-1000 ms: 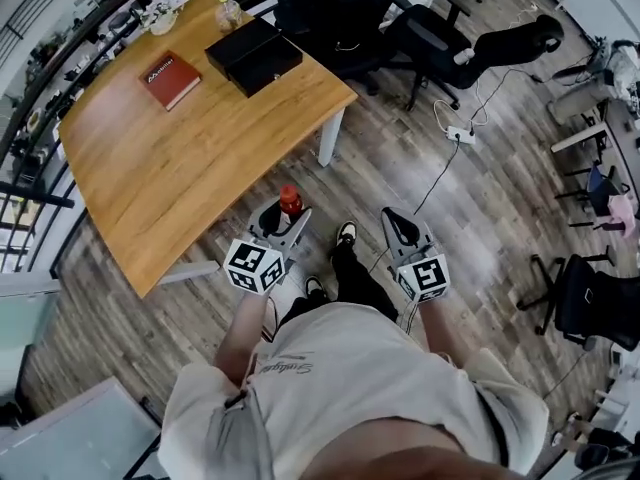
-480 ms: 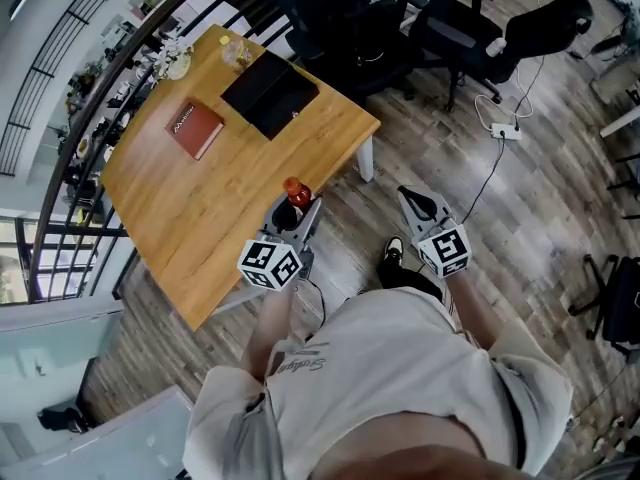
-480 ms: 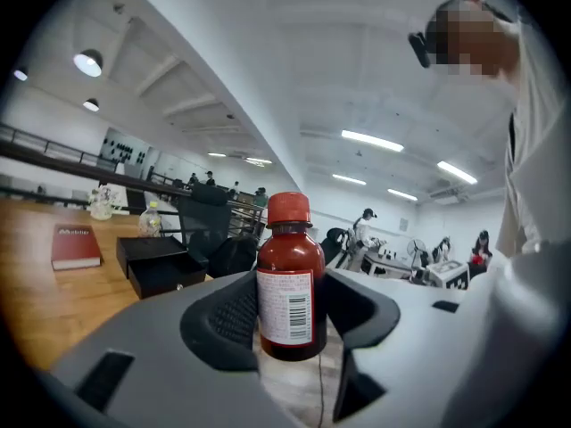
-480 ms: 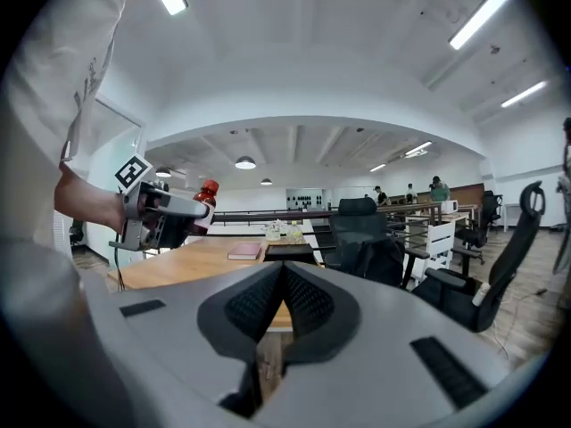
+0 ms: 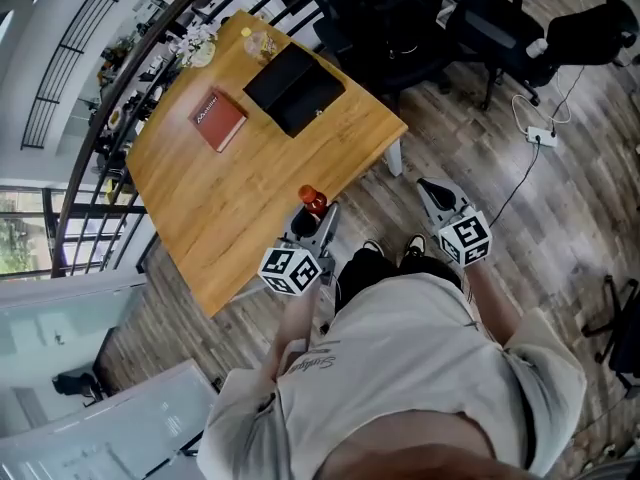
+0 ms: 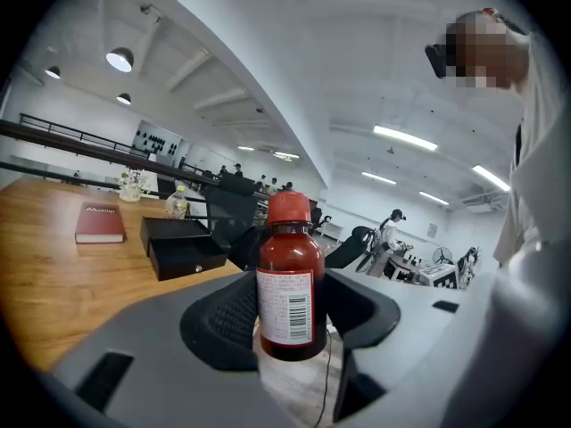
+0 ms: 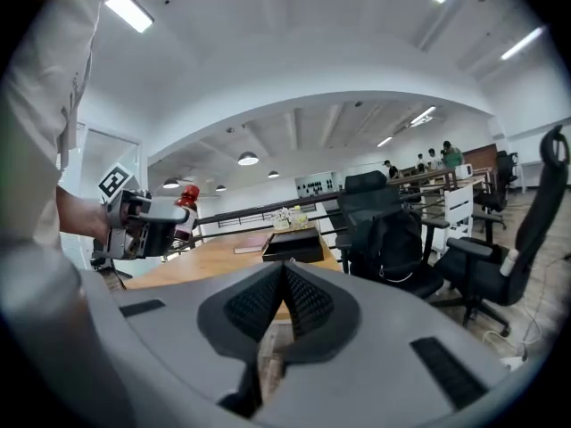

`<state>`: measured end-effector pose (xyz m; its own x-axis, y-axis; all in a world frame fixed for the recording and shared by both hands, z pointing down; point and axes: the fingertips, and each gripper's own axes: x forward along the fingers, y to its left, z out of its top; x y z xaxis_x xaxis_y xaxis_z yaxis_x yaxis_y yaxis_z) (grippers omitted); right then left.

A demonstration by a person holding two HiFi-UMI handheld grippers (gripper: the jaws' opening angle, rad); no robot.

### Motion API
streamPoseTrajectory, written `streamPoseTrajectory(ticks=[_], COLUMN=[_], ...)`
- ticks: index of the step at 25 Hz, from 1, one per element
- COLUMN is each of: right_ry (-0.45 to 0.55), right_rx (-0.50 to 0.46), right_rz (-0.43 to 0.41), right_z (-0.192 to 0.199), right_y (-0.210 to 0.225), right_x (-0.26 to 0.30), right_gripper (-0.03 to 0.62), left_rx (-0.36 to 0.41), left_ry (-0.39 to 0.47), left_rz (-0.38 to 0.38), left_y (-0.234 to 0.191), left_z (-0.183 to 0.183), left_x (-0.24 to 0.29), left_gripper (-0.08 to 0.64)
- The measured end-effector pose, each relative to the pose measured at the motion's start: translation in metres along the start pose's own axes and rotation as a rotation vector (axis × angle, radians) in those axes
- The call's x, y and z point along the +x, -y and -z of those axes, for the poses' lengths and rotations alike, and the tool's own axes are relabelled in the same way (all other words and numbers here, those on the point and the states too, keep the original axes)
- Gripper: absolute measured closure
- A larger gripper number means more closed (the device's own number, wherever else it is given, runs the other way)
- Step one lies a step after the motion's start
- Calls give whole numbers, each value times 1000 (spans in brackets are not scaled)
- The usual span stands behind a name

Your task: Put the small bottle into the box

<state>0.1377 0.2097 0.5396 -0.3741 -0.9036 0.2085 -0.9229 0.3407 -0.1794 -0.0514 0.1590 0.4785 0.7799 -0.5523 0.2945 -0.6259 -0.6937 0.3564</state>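
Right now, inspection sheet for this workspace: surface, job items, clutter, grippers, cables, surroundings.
Surface: wooden table, mostly bare at the near end.
Job's things: small red bottle, upright, off the table; black box at the table's far end, looks shut.
Clutter: red book beside the box; clear bottle behind it.
Grippers: left gripper, jaws shut on the bottle; right gripper, jaws together, empty, over the floor.
Cables: power strip with cable on the floor.
Surroundings: office chairs; railing past the table.
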Motion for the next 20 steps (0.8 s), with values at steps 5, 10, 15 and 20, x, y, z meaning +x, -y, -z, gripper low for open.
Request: streamPoseTrajectory(ticks=[5, 10, 15, 20], right_ry=[-90, -85, -74, -104], right_rx=[9, -9, 10, -85], right_rz=[-18, -25, -20, -48], right_z=[19, 7, -15, -38], right_y=[22, 27, 39, 51], right_x=[22, 41, 62, 105], right_gripper=[598, 598, 598, 598], left_rx=[-21, -25, -40, -39], left_ry=[-16, -3, 33, 71], left_rz=[-19, -27, -9, 27], left_y=[-17, -43, -65, -87], left_z=[-2, -13, -44, -76], left_x=[20, 48, 85, 112], left_gripper=[336, 336, 336, 336])
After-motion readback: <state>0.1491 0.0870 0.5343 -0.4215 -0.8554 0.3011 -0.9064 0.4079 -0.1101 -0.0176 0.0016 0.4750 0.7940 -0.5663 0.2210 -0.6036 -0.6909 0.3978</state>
